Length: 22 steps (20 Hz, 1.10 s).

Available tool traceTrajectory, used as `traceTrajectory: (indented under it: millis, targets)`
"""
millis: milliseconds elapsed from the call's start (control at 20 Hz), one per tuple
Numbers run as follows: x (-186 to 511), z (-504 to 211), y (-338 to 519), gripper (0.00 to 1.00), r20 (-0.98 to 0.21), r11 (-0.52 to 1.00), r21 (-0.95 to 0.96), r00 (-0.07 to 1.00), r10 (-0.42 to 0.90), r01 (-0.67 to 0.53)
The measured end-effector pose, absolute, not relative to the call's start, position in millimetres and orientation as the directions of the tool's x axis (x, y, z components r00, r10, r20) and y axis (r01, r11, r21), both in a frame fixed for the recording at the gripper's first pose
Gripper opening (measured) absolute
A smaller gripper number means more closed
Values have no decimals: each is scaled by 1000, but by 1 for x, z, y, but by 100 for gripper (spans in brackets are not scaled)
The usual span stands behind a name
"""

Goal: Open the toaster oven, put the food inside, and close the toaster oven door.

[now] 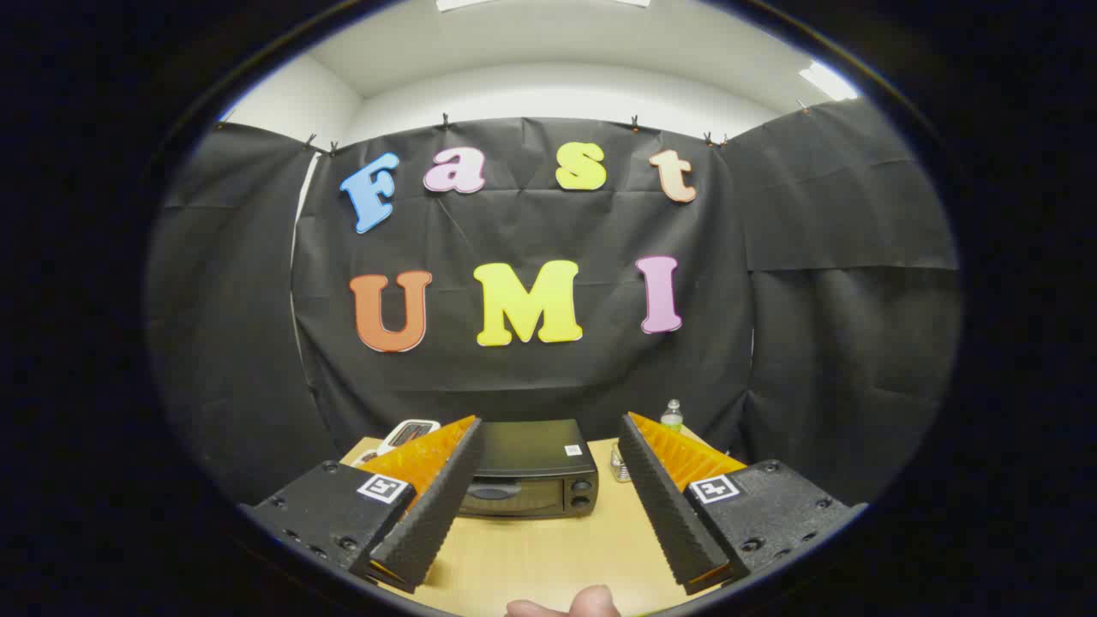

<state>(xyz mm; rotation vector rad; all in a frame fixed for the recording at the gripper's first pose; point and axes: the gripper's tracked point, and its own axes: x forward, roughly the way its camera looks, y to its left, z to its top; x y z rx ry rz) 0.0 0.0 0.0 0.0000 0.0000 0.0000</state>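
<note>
The gripper [548,488] is hovering above the table [548,557] with its fingers [437,497] standing wide apart, gripping nothing. The toaster oven [531,471] is sitting beyond them at the table's far side, its door shut, against the booth's black wall. It is looking rigid and fairly heavy, so the body should be staying put; the door is likely hinging stiffly, best taken at its top handle, which is too small to make out. A water bottle [672,416] is standing nearby.
</note>
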Motion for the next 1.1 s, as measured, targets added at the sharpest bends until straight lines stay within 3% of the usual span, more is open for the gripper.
traceTrajectory:
  millis: [1100]
  targets:
    - [27, -11, 2, 100, -44, 998, 53, 999, 16, -14]
